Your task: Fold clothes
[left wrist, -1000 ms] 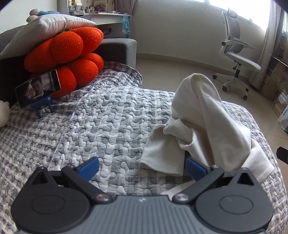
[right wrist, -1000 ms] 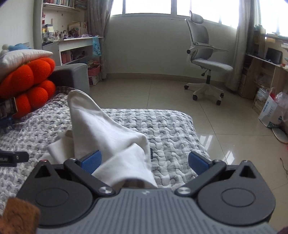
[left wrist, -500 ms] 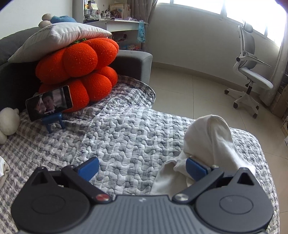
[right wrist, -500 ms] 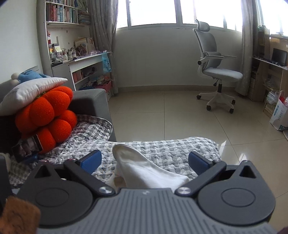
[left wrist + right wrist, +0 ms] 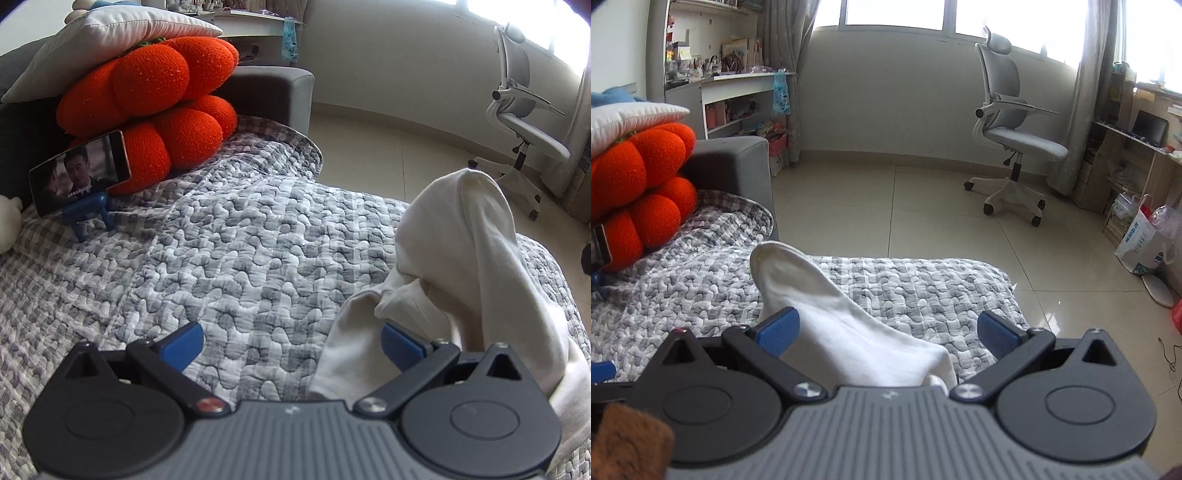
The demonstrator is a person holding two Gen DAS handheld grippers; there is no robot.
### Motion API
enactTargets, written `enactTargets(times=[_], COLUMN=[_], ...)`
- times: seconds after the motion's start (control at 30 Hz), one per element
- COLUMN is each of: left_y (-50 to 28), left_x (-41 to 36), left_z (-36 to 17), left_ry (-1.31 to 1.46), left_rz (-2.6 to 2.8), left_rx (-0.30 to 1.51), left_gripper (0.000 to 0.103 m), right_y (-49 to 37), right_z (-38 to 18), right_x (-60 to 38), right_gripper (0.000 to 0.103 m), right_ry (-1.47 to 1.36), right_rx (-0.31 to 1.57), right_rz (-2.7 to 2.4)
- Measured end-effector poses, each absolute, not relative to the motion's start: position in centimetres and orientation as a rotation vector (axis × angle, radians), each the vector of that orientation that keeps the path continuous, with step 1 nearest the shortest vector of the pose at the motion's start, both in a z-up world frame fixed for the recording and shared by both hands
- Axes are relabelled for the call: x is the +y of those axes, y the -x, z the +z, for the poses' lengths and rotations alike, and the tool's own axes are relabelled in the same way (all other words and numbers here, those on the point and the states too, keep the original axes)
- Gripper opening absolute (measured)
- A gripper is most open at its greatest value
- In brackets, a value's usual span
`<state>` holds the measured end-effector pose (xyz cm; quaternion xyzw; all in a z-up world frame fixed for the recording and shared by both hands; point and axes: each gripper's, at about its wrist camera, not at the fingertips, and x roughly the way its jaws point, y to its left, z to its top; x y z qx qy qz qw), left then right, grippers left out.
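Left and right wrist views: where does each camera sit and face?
Left wrist: on the left gripper, looking across the quilt toward the orange cushion; fingers spread.
Right wrist: on the right gripper, facing the office chair; fingers spread.
Shared: white garment, quilt, cushion, chair.

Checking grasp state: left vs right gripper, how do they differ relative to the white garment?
Left gripper: white garment bunches around its right finger, bare quilt between the fingers. Right gripper: garment runs between its fingers, beside the left one. Both are open, clamping nothing.
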<state>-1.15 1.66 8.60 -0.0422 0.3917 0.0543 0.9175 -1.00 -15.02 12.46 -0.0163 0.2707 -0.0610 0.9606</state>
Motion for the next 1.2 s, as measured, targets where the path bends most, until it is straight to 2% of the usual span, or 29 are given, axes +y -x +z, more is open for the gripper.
enactTargets(times=[0.03,0.2,0.3,0.43,0.63,0.67,0.7,0.73,0.77,0.8,0.9,1.2], left_y=[0.9,0.5,0.6,0.8,0.6,0.5,0.5,0.4,0.3,0.2,-0.4,-1.3], left_x=[1.7,4.0,6.3,7.1,4.3,3.9,3.6,3.3,3.0,2.8,2.6,1.7], left_z=[8.3,7.4,6.7,6.2,6.0,6.0,6.0,6.0,6.0,6.0,5.9,5.2], left_ry=[0.090,0.164,0.248,0.309,0.210,0.194,0.178,0.162,0.146,0.132,0.116,0.113], left_rz=[0.109,0.099,0.134,0.105,0.028,0.014,0.001,-0.014,-0.025,-0.029,-0.015,-0.067], left_rx=[0.813,0.836,0.859,0.885,0.894,0.892,0.891,0.891,0.890,0.891,0.894,0.922], left_gripper=[0.103,0.103,0.103,0.103,0.103,0.103,0.103,0.103,0.103,0.103,0.103,0.103], right_y=[1.0,0.9,0.8,-0.7,-3.4,-3.7,-3.9,-4.2,-4.3,-4.1,-2.9,1.7], right_z=[12.6,13.0,12.8,11.0,8.2,7.9,7.6,7.3,7.2,7.4,8.6,10.7], right_x=[-14.9,-14.6,-13.6,-11.0,-9.2,-9.7,-10.2,-10.6,-11.2,-11.9,-14.8,-22.7], right_gripper=[0.101,0.076,0.067,0.067,0.065,0.058,0.041,0.035,0.020,0.017,0.012,0.010], right_ry=[0.036,0.018,0.025,0.061,0.169,0.171,0.173,0.176,0.161,0.127,-0.028,-0.393], right_rx=[0.538,0.512,0.512,0.608,0.659,0.667,0.675,0.683,0.685,0.676,0.617,0.485], right_rz=[-0.120,-0.059,0.038,0.136,0.080,0.048,0.015,-0.018,-0.029,-0.030,-0.042,-0.279])
